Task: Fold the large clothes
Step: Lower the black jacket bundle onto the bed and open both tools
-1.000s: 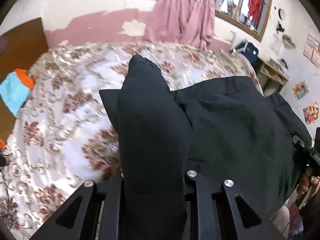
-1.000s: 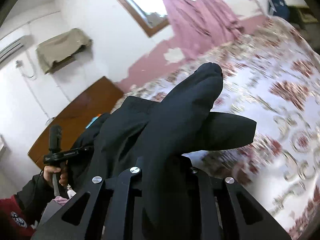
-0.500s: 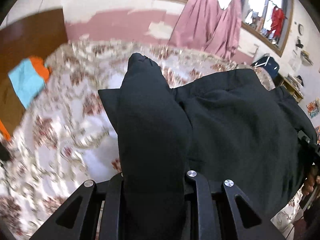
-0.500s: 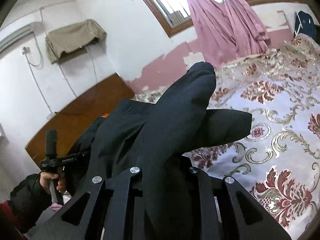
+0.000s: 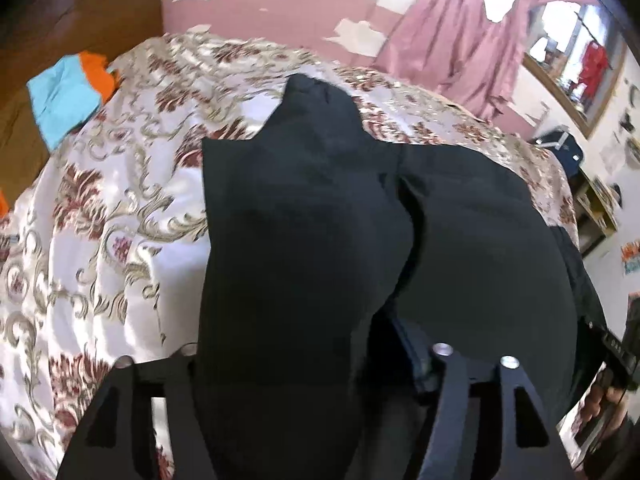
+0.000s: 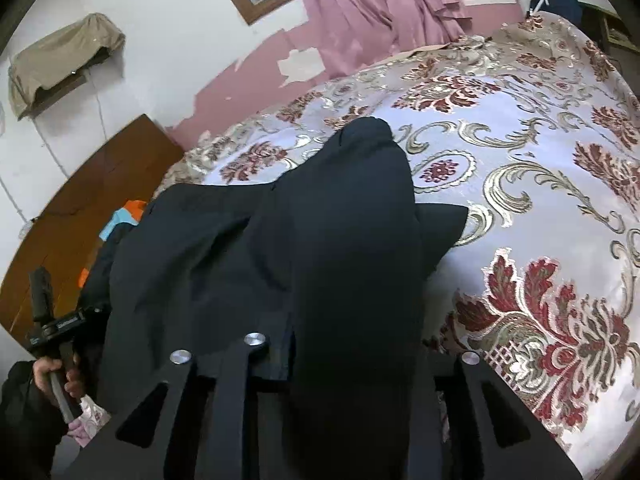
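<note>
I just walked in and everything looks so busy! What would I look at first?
First the big black garment, bunched up in front of both cameras and draped over each gripper's fingers, hiding them. Under it spreads the shiny bedspread with red and gold flowers. Behind the bed a pink curtain hangs at the window, and a turquoise and orange cloth lies by the headboard.

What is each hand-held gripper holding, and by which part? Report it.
Black garment, a corner draped over each. Both jaws have just been opening, cloth between them: left hand-held gripper looks released, right hand-held gripper cannot be told.
</note>
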A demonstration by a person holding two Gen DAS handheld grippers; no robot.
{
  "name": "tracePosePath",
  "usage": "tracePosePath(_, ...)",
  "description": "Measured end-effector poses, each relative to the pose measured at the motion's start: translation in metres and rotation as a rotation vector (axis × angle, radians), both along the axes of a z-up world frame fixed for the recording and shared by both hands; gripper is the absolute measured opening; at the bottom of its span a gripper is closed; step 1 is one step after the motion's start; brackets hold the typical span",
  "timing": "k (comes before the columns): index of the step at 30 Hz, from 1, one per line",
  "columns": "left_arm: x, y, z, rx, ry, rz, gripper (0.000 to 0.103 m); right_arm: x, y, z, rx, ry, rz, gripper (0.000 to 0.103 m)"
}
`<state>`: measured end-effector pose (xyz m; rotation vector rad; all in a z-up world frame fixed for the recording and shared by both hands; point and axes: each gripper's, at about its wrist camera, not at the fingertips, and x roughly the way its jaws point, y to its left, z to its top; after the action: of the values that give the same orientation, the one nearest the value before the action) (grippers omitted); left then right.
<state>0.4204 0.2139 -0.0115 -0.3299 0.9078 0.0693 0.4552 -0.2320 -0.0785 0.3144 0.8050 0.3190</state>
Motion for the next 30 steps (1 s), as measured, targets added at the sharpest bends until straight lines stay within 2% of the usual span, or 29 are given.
tracePosePath(3, -0.004, 0.006, 0.001, -0.038, 0.012, 0.064, 0.084, 0.003, 0.002, 0.002, -0.035, 0.025, -0.005, 0.036)
tracePosePath(4, -0.006, 0.008, 0.002, -0.059, 0.009, 0.083, 0.085, 0.003, 0.002, 0.003, -0.042, 0.031, -0.010, 0.043)
tracePosePath(5, -0.009, 0.009, 0.004, -0.069, 0.005, 0.097, 0.087, 0.003, 0.002, 0.006, -0.049, 0.023, -0.021, 0.057)
tracePosePath(7, -0.013, 0.011, 0.011, -0.065, -0.001, 0.132, 0.090, -0.003, 0.001, 0.015, -0.078, -0.009, -0.058, 0.072)
tracePosePath(12, -0.030, 0.000, 0.042, 0.057, -0.091, 0.184, 0.098, -0.008, 0.002, 0.028, -0.113, 0.000, -0.086, 0.077)
tracePosePath(16, -0.042, -0.016, 0.060, 0.120, -0.144, 0.149, 0.102, -0.021, 0.004, 0.043, -0.142, -0.048, -0.093, 0.094)
tracePosePath(19, -0.051, -0.026, 0.066, 0.109, -0.148, 0.122, 0.102, -0.029, 0.007, 0.054, -0.158, -0.080, -0.090, 0.095)
tracePosePath(22, -0.061, -0.036, 0.072, 0.091, -0.163, 0.109, 0.102, -0.043, 0.011, 0.067, -0.176, -0.136, -0.082, 0.102)
tracePosePath(30, -0.099, -0.070, 0.091, 0.084, -0.247, 0.060, 0.103, -0.088, 0.028, 0.105, -0.243, -0.311, -0.071, 0.102)
